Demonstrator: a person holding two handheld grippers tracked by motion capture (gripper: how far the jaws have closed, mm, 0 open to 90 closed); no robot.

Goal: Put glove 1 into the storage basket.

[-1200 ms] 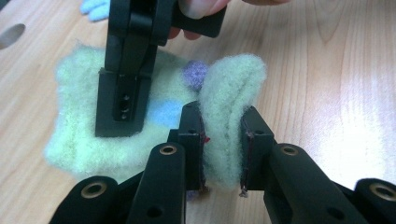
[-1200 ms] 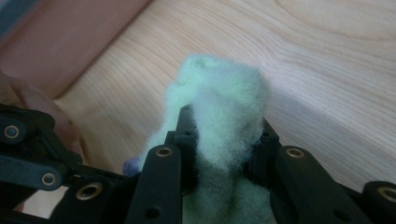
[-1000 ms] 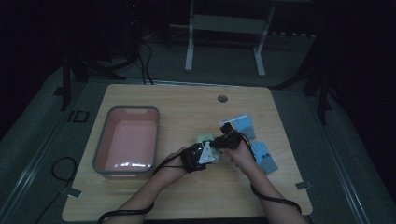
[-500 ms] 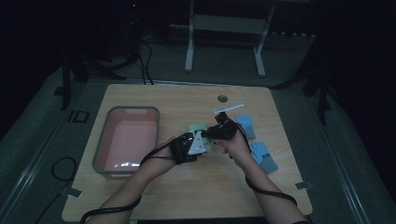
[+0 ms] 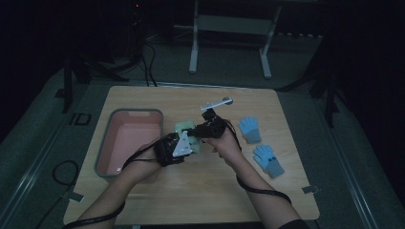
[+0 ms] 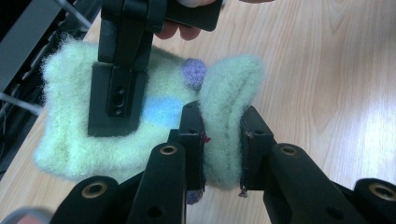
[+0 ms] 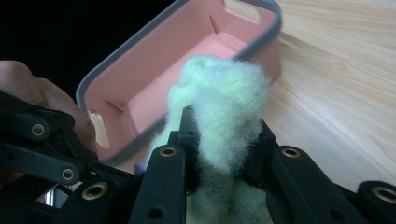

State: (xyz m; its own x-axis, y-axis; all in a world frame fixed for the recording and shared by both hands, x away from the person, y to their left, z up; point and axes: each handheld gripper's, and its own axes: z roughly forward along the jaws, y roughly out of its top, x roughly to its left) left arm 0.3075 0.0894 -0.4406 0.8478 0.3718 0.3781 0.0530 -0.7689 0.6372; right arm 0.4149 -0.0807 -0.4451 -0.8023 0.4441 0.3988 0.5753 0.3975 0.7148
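A fuzzy pale-green knitted piece (image 6: 121,140) with blue and purple spots hangs above the wooden table, held by both grippers. My left gripper (image 6: 223,140) is shut on a bunched fold of it (image 6: 224,116); in the high view this gripper (image 5: 184,143) sits at the table's middle. My right gripper (image 7: 224,140) is shut on another fold of the green wool (image 7: 219,107), and in the high view it (image 5: 200,131) lies just right of the left one. The pink bin (image 5: 126,140) with a grey rim stands to the left, close below the wool in the right gripper view (image 7: 187,60).
Two blue gloves lie on the right side of the table, one (image 5: 249,129) farther back, one (image 5: 267,160) nearer. A small round dark fitting (image 5: 228,100) is set in the tabletop at the back. Bare wood (image 5: 191,191) spreads in front of the hands.
Both hands have risen and moved left toward the bin, carrying the green wool between them. The blue gloves on the right are uncovered now.
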